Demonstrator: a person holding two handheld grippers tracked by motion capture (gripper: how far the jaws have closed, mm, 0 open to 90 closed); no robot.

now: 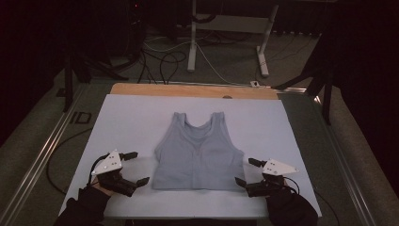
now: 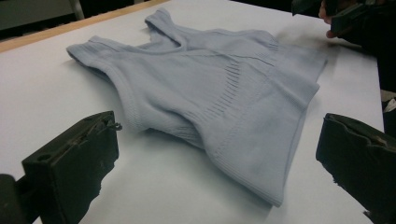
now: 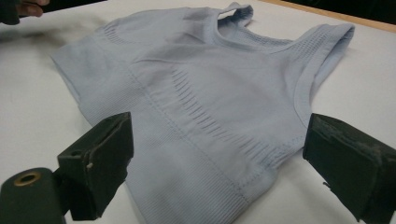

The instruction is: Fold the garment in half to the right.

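Observation:
A light blue-grey ribbed tank top (image 1: 200,155) lies flat on the white sheet (image 1: 131,117), straps toward the far side. My left gripper (image 1: 139,167) rests just left of its lower left corner, jaws wide apart and holding nothing. My right gripper (image 1: 244,171) sits just right of the lower right corner, also open and not holding anything. In the left gripper view the tank top (image 2: 224,88) spreads ahead of the left gripper (image 2: 219,126), hem corner nearest. In the right gripper view the tank top (image 3: 210,84) lies ahead of the right gripper (image 3: 220,128).
The white sheet covers a wooden table whose far edge (image 1: 188,89) shows as a tan strip. Beyond it are cables on the floor and white desk legs (image 1: 193,37). A metal rail (image 1: 42,155) runs along the left. The surroundings are dark.

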